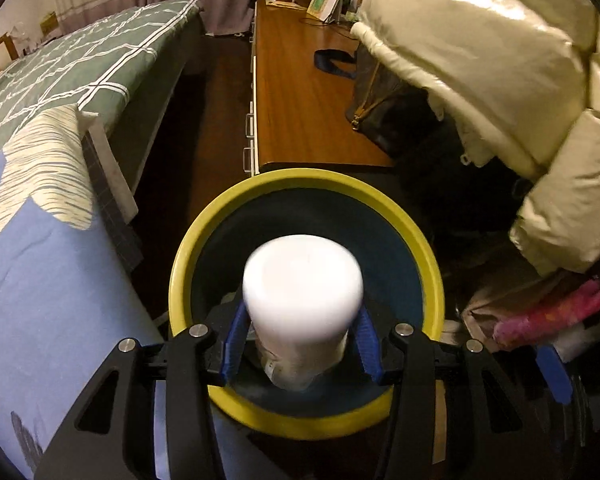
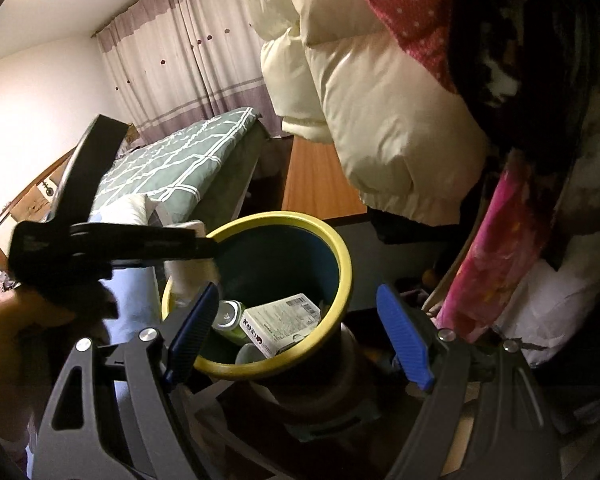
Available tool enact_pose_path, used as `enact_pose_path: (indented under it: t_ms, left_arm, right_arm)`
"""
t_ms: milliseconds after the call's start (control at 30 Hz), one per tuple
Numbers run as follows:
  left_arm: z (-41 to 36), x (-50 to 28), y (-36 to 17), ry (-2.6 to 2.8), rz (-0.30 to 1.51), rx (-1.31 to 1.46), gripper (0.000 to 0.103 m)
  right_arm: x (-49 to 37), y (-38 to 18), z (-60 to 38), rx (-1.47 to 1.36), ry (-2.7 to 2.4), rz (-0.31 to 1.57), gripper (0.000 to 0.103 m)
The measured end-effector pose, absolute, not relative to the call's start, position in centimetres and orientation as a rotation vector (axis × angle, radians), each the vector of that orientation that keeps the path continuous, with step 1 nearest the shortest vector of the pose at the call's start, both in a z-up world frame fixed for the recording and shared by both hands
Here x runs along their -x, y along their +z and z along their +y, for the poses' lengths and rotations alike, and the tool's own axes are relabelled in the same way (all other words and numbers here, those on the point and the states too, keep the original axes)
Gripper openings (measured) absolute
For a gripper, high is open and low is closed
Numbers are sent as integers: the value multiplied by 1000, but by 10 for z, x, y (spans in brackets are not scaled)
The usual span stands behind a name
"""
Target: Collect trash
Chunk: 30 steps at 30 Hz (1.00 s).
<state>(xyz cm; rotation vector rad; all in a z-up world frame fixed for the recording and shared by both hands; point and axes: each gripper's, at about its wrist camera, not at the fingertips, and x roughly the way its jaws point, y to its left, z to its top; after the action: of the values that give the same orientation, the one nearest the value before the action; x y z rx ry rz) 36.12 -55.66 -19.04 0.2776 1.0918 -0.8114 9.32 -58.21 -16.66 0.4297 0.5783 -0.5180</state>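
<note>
The left gripper (image 1: 302, 344) holds a white cup (image 1: 302, 300), its blue jaws pressed against the cup's sides low on its body, with the cup's flat end facing the camera and slightly blurred. The cup hangs right over the mouth of the bin (image 1: 428, 264), a round one with a yellow rim and a dark blue inside. In the right wrist view the left gripper (image 2: 204, 258) reaches in from the left across the bin (image 2: 342, 280) rim, and the cup (image 2: 188, 276) shows only as a pale blurred shape at the near left edge of the rim; the hand (image 2: 28, 320) that holds this gripper is at the far left. The right gripper (image 2: 300, 334) hangs over the bin with its jaws wide apart and nothing between them. Down in the bin lie a white box (image 2: 280, 324) with print and a barcode, and beside it, to the left, a green can (image 2: 230, 318). A bed (image 1: 80, 68) with a green checked cover stands to the left, a wooden bench (image 1: 300, 92) runs beyond the bin, and a cream puffer jacket (image 1: 500, 80) hangs to the right. A curtain (image 2: 188, 60) covers the far wall.
</note>
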Motion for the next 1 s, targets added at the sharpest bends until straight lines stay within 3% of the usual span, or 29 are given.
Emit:
enact_pose_path:
  t_ms: [33,100,200,267,633,1000]
  left_arm:
    - [-559,-362,-193,-805,1093,-274,51]
    - [-554,-363,-189,-780,1077,-251,82]
    - [-523,-349,-162,-779,967,-251,85]
    - [-494,-334,-138,-766,871,-243,94]
    - [-279,-228,-52,-523,558,-121,98]
    - [-93,-131,-39,-132,518,-2,98]
  right_arm:
    - [-94,-167,-582,-433,-516,580,77]
    - [-95,-167,-581,-434,-512,580,77]
    - [-93,-164,-578,-427,-502,575,77]
    - [-91,-162,-575,-428,-490,573,77]
    - [-91,-131,-517,-345,-326,561,80]
    - [-62,-79,-444,-195,-196,491,87]
